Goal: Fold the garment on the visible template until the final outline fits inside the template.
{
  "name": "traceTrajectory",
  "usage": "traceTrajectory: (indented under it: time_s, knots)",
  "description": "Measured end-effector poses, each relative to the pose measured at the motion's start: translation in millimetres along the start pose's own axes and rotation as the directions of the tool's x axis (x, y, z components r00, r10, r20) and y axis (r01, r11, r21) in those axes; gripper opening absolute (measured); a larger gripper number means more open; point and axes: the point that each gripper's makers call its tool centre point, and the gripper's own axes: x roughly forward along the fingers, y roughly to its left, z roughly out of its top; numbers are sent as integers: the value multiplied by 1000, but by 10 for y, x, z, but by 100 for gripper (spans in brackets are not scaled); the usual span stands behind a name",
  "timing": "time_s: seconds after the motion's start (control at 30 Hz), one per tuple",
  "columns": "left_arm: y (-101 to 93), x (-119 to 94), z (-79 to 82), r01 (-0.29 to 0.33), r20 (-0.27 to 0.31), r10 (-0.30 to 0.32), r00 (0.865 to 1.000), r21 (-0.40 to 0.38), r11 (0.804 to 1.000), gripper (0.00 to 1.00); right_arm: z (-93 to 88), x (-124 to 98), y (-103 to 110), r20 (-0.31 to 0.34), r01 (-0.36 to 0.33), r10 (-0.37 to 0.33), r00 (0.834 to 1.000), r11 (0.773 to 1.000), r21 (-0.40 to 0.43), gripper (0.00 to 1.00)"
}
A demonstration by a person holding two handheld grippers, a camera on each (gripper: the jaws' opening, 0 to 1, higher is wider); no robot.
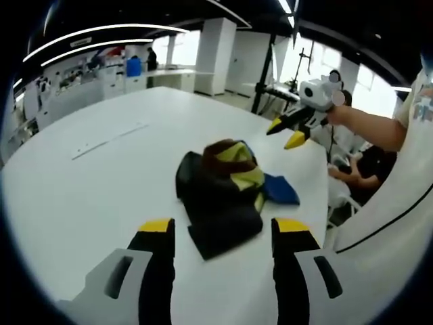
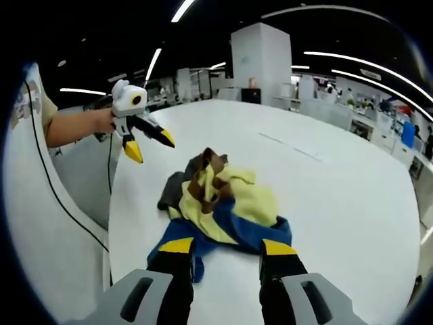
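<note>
A garment (image 1: 226, 193) is found lying in a crumpled heap on the white desk (image 1: 88, 176), near the edge beside the person. It is made up of dark, yellow, brown and blue panels, bunched and overlapping, with a blue part trailing toward the right gripper view's own jaws. No template outline can be made out on the desk in either view.

The left gripper (image 1: 223, 227) is held just short of the heap, its jaws wide apart and nothing gripped. The right gripper (image 2: 229, 247) is likewise held with jaws spread and empty, close over the blue part of the garment (image 2: 223, 210).

The fabric is judged soft, light and limp; it is expected to sag and shift when lifted, and layers may be caught together. Hold is best taken at an exposed edge or corner, such as the blue part, one layer at a time, so that the heap can be spread flat before folding.
</note>
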Motion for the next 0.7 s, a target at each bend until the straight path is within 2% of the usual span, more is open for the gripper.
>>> traceTrajectory:
  time_s: [0.7]
  knots:
    - [43, 173, 42, 19, -25, -18, 1000, 37, 999, 47, 15, 45, -56, 4, -22, 22, 1000, 1000, -3, 25]
